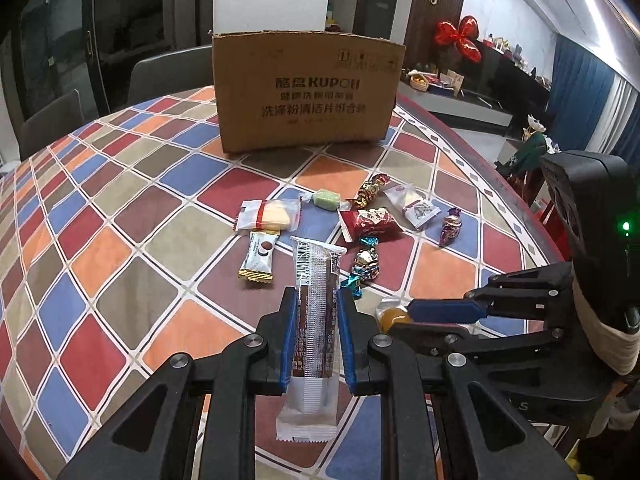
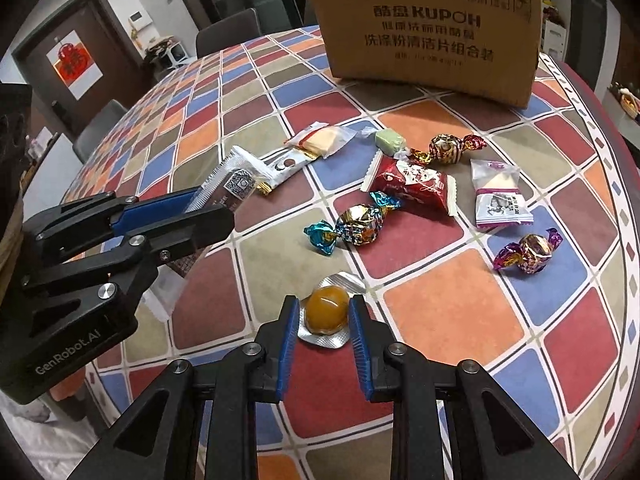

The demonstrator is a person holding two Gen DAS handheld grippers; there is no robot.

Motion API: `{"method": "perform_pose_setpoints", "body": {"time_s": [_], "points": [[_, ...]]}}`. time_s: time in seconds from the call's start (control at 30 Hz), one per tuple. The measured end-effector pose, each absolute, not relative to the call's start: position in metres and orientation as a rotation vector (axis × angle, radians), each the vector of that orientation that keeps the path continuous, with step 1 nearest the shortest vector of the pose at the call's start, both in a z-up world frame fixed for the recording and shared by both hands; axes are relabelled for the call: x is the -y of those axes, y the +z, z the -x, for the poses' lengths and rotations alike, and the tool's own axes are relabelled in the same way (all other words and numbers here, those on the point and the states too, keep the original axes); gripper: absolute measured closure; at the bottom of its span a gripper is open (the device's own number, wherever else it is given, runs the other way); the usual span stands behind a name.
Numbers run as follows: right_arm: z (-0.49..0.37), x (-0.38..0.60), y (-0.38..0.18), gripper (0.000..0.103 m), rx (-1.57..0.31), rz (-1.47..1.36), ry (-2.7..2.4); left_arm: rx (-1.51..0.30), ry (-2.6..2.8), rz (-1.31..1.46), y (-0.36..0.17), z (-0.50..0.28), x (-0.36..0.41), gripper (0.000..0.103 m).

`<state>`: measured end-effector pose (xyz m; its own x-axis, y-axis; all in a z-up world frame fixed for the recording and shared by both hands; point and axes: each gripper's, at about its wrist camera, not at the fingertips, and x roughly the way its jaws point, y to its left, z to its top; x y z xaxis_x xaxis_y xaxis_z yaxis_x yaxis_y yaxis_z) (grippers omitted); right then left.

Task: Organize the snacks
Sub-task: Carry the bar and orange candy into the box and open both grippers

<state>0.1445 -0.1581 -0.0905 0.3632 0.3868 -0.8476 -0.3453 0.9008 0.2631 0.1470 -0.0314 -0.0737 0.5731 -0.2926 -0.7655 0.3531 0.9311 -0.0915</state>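
Between my left fingers (image 1: 317, 316) sits a long clear-and-brown plastic snack bar wrapper (image 1: 316, 300), clamped along its sides and lifted off the tabletop (image 1: 120, 240), its near end sticking back toward me. My right fingers (image 2: 324, 316) stand apart on either side of an amber jelly dome in a silver foil blister (image 2: 325, 312), which lies flat on the checked cloth; whether the pads already touch the foil I cannot tell.

Farther out lie the other snacks: a teal-and-gold foil twist candy (image 2: 352, 226), a red pillow-pack sweet (image 2: 412, 186), a white-and-purple packet (image 2: 500, 200), a purple foil candy (image 2: 528, 254), a green wrapped sweet (image 2: 390, 140), a yellow wafer in clear wrap (image 2: 324, 140) and a small white-and-gold bar (image 1: 258, 258).

At the far side stands a brown cardboard box (image 1: 308, 92), open at the top. I judge both hands are in the picking-up step; next, my right should close on the jelly, then both carry their loads over the box rim.
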Motion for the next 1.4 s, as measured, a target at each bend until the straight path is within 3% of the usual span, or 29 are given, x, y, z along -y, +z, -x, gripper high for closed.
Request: {"method": "perform_pose_setpoints", "body": {"time_s": [0.33,0.4,0.47,0.63,0.7,0.77,1.2,1.4], "points": [[-0.143,0.165,-0.073,0.084,-1.030,-0.051,0.446,-0.842,-0.382,-0.075,-0.061,-0.150,0.033,0.083],[-0.143,0.167,-0.066,0.095,-1.007,-0.056,0.443,-0.830,-0.386,-0.075,-0.057,-0.151,0.034,0.083],[-0.144,0.167,-0.061,0.096,-0.998,-0.049,0.448,-0.823,-0.388,-0.070,-0.054,-0.151,0.034,0.083],[-0.143,0.167,-0.067,0.095,-1.023,-0.030,0.439,-0.824,-0.385,-0.083,-0.056,-0.148,0.035,0.083],[-0.141,0.168,-0.070,0.087,-1.030,-0.037,0.438,-0.835,-0.390,-0.079,-0.059,-0.148,0.035,0.083],[-0.140,0.167,-0.072,0.073,-1.029,-0.038,0.442,-0.840,-0.388,-0.079,-0.060,-0.147,0.035,0.083],[-0.149,0.159,-0.096,0.073,-1.074,-0.010,0.429,-0.859,-0.376,-0.071,-0.066,-0.149,0.031,0.083],[-0.148,0.158,-0.094,0.078,-1.057,0.002,0.438,-0.858,-0.377,-0.074,-0.067,-0.150,0.032,0.083]]}}
